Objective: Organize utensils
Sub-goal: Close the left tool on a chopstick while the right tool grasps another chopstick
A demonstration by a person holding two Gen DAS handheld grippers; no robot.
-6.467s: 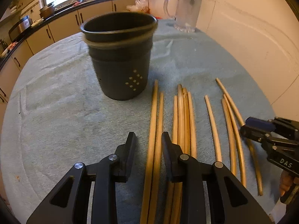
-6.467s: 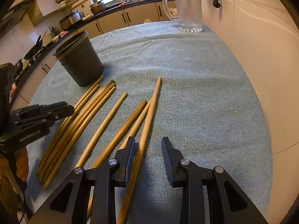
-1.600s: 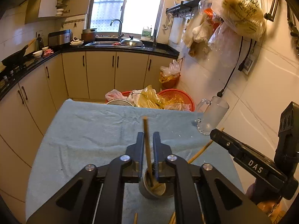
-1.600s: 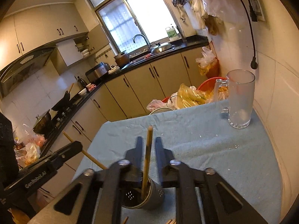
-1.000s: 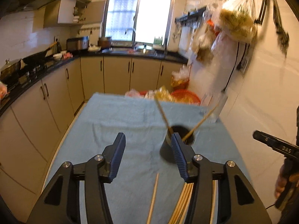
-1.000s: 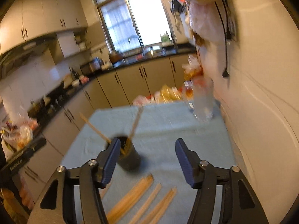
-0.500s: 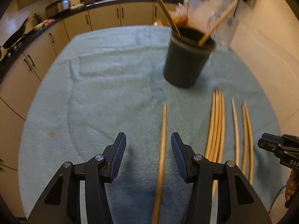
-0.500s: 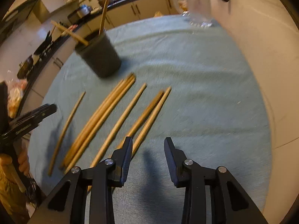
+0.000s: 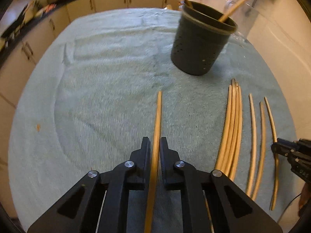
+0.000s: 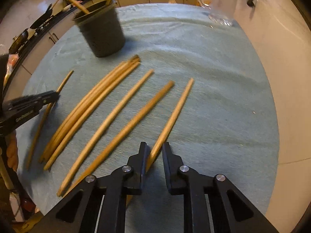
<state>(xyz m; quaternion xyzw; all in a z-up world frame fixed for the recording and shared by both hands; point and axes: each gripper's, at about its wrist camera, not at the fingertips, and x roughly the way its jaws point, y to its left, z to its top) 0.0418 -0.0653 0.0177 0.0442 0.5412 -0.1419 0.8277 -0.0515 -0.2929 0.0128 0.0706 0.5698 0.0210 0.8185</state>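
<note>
A: Where is the left gripper [image 9: 155, 145]?
B: Down at the cloth [image 9: 108, 89], its jaws closing on a lone chopstick [image 9: 157, 124] that runs straight between them. They stand almost against its sides.

A: And the right gripper [image 10: 154, 151]?
B: Also low over the cloth, jaws closing around the near end of the rightmost stick [image 10: 171, 120]. That stick lies slanted between them; the left jaw looks to be touching it, while a gap shows at the right jaw.

A: Where are the rest?
B: In the right view, a bundle [image 10: 91, 108] lies in a tight bunch below the holder [image 10: 101, 33], then two single sticks [image 10: 108, 124] side by side, apart from each other, between the bundle and the rightmost one. All lie flat on the cloth.

A: Anything in the holder?
B: Two chopsticks [image 9: 238, 3] stand in it, leaning outward to opposite sides. The holder stands upright at the far part of the cloth, with a glass mug [image 10: 219, 2] farther back near the wall.
</note>
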